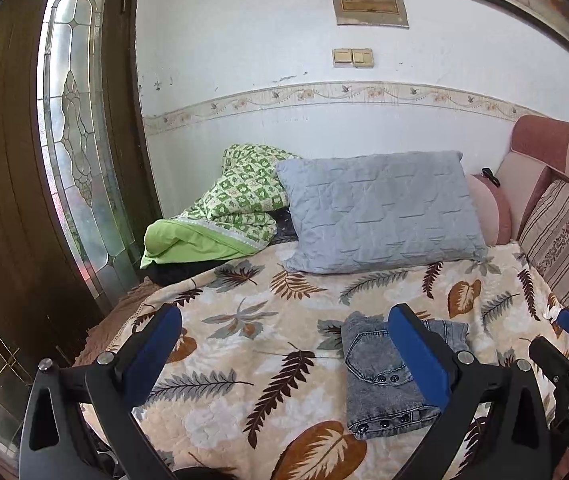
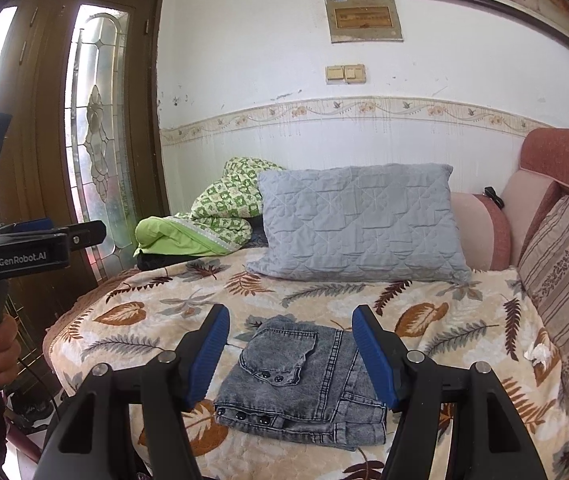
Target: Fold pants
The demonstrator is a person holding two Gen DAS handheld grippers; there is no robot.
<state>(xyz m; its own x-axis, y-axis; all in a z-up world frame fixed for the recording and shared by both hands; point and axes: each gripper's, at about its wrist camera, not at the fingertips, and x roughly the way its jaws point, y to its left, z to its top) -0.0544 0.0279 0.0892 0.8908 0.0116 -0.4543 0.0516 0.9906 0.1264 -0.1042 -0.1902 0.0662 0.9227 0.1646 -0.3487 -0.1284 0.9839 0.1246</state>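
The grey denim pants [image 2: 304, 384] lie folded into a compact rectangle on the leaf-patterned bedspread [image 2: 132, 320], near the front edge of the bed. They also show in the left wrist view [image 1: 380, 376], partly behind my left gripper's right finger. My left gripper [image 1: 284, 356] is open and empty, held above the bed to the left of the pants. My right gripper [image 2: 290, 360] is open and empty, held above the pants with a finger on either side and clear of the cloth. The left gripper's body shows at the left in the right wrist view [image 2: 24, 248].
A grey quilted pillow [image 2: 356, 224] and a green patterned quilt [image 2: 212, 216] lie at the back of the bed. A pink sofa back with a striped cushion [image 2: 564, 272] runs along the right. A wooden door with leaded glass [image 1: 76, 120] stands at the left.
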